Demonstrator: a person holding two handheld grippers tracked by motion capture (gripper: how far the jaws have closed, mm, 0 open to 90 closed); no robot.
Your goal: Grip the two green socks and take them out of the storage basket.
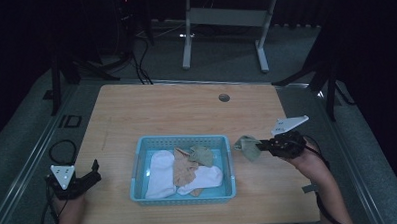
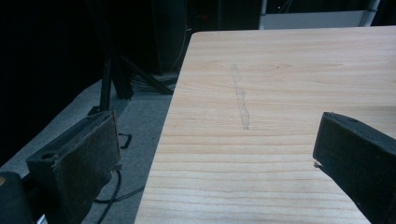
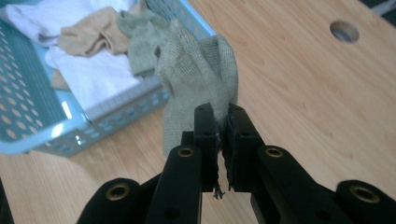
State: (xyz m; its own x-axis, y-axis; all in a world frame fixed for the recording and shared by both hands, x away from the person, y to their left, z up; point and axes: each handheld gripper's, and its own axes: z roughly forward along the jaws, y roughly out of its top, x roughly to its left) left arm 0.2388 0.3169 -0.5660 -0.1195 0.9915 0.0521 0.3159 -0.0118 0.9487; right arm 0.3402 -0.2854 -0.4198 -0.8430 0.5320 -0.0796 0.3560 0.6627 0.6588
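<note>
Fingers of my right gripper (image 3: pixel 223 122) are pinching a green sock (image 3: pixel 198 79) just beside the blue basket (image 1: pixel 138 159), above the counter (image 1: pixel 186 107). Inside the basket are lying white, tan and probably one more green sock. My left gripper (image 1: pixel 94 171) is holding its fingers wide apart at the counter's edge.
</note>
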